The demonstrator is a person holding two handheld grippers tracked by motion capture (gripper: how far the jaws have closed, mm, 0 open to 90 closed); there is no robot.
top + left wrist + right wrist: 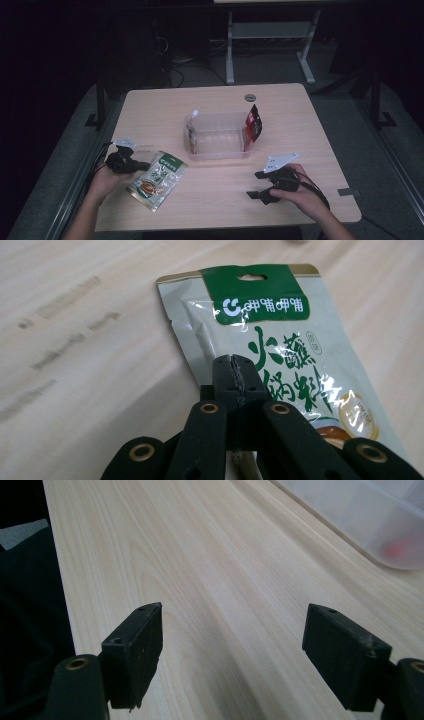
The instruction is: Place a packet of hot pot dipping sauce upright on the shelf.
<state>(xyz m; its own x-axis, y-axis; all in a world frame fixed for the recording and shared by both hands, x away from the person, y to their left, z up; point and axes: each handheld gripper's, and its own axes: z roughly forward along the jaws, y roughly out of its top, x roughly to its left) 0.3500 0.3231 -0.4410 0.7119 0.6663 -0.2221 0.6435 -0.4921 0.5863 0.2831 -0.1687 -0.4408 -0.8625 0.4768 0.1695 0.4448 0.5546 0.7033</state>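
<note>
A grey pouch with a green header and green lettering (157, 180) lies flat on the wooden table (150, 115) at the front left. My left gripper (142, 166) comes at it from the left. In the left gripper view the jaws are pressed together at the tips (234, 371) on the pouch (265, 315), pinching its left side edge. My right gripper (253, 185) rests near the front right, with its jaws wide apart (232, 630) over bare wood and nothing between them.
A clear plastic container (217, 150) stands mid-table; its corner (370, 515) shows in the right gripper view. A red and black packet (253, 124) leans at its right end, and a small pale packet (191, 127) at its left end. A round grommet (250, 97) sits near the far edge.
</note>
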